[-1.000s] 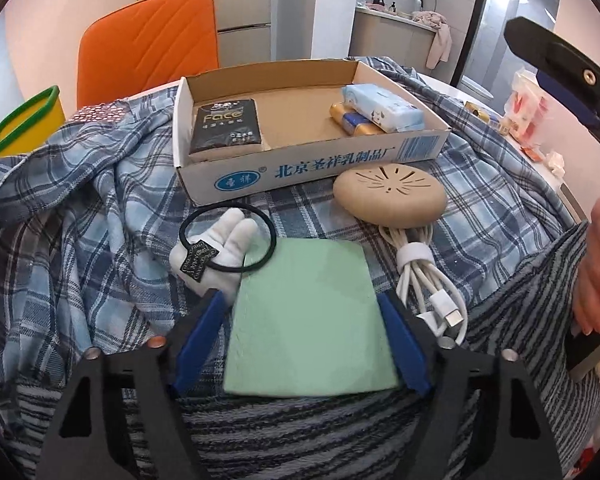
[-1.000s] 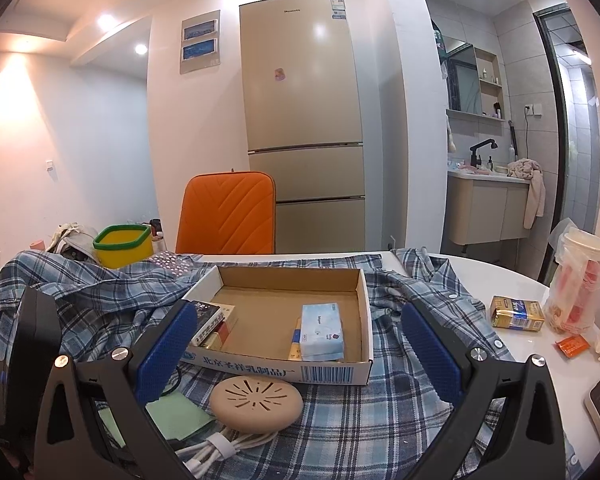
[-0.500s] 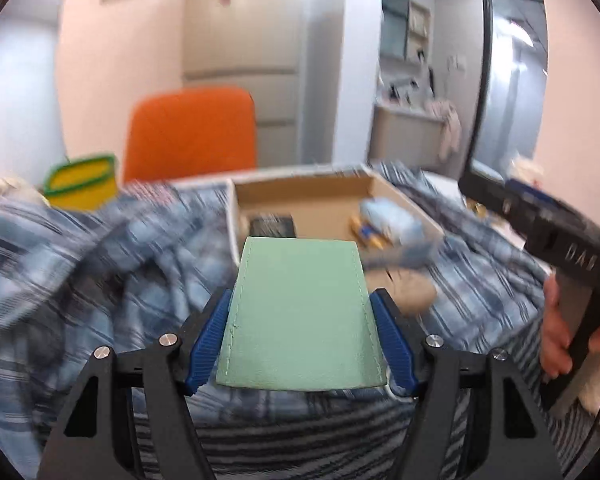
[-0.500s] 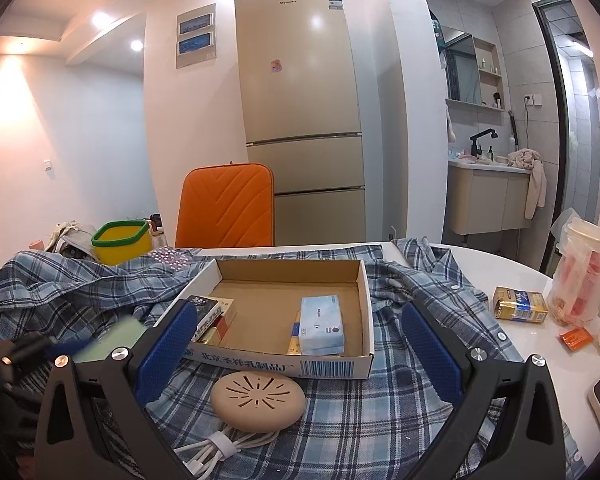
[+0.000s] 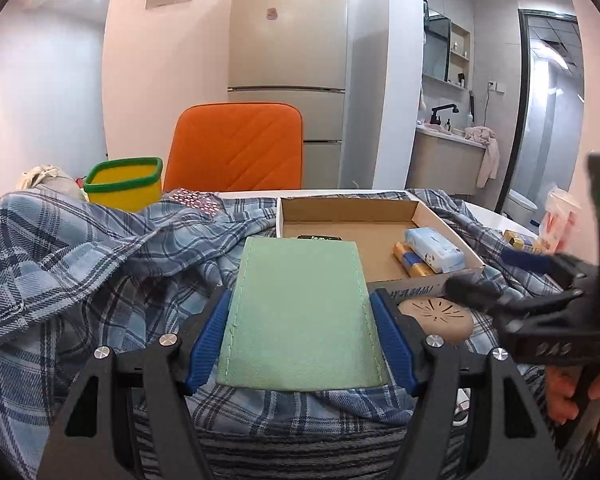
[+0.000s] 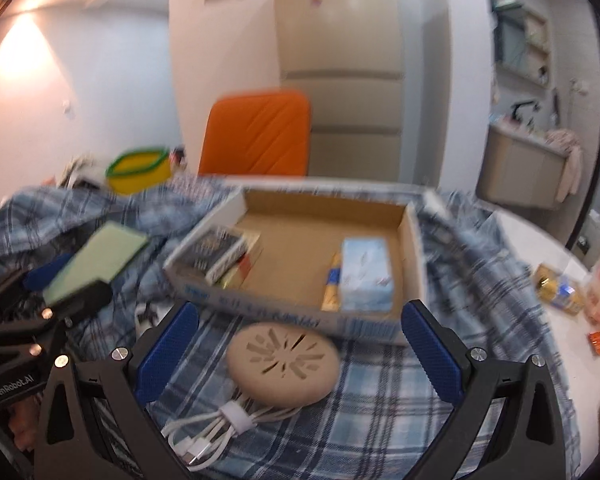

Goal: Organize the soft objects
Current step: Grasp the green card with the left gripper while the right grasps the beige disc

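So the green pouch (image 5: 300, 312) is clamped flat between the blue pads of the left hand-held gripper (image 5: 300, 332), lifted clear of the plaid shirt (image 5: 80, 264) that's spread over the surface, and it's pointed more or less at the cardboard box (image 5: 380, 208). That grip looks fine, edge to edge, nothing sagging

The box is best approached over its near wall, with the pouch kept level until it's fully above the bare cardboard floor. Space looks tight on both sides: a dark packet (image 6: 220, 248) is already parked in the left end and a light blue tissue pack (image 6: 366, 276) with a yellow-and-blue item (image 6: 332, 284) beside it sits at the right, so the middle strip is probably the spot to be aimed for. A low release would be smarter than a drop, since a soft flat thing like this can be expected to flop or slide onto the packet

The right hand-held gripper (image 6: 296, 344) is spread wide with nothing in it, hovering just above the tan vented disc (image 6: 282, 364) and the bundled white cable (image 6: 220, 432), both lying on the shirt in front of the box. It's close enough to the left one that their paths should be kept apart, otherwise the pouch could get knocked on the way in

The right view is smeared, so the fine print on the packets can't be made out
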Demonstrator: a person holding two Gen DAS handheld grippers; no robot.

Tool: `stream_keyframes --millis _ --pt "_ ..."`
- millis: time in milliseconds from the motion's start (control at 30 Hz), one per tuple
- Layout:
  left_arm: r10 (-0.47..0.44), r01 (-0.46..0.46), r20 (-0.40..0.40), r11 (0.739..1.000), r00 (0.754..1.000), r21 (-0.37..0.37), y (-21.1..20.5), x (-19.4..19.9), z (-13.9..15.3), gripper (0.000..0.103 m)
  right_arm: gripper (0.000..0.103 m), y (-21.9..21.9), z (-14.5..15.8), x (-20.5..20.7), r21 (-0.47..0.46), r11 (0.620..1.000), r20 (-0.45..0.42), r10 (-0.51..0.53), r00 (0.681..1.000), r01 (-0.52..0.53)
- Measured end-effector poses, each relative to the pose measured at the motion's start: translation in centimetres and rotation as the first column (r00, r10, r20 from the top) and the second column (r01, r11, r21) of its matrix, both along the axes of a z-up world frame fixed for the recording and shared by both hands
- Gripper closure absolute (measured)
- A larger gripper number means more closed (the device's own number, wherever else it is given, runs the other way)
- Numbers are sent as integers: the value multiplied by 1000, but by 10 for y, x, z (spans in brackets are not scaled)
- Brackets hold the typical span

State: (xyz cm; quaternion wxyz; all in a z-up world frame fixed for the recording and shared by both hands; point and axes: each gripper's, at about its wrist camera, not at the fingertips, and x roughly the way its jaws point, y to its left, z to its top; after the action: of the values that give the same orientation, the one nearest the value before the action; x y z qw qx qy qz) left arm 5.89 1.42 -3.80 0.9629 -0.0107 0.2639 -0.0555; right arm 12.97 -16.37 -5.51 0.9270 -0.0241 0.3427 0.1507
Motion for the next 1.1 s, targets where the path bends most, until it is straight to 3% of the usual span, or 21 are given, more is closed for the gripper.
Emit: stream_keyframes --millis 100,233,600,800,1100 --pt "1 -1 4 1000 1000 1 0 -3 0 34 2 1 -20 17 11 1000 -144 19 989 -18" --pt "-3 3 -4 1000 1000 4 -2 -3 0 34 5 -5 -33 28 52 999 -238 20 971 -8" --pt "-15 15 -19 1000 1000 14 -5 -1 -1 34 14 -5 -44 36 92 995 -316 64 947 -37" --pt "-14 14 2 1000 1000 6 -5 -4 2 34 20 -4 -40 31 73 997 -279 44 959 -24" --pt "-7 7 86 1000 996 1 -2 -18 11 34 20 -4 -7 -2 44 998 -57 42 997 -40"
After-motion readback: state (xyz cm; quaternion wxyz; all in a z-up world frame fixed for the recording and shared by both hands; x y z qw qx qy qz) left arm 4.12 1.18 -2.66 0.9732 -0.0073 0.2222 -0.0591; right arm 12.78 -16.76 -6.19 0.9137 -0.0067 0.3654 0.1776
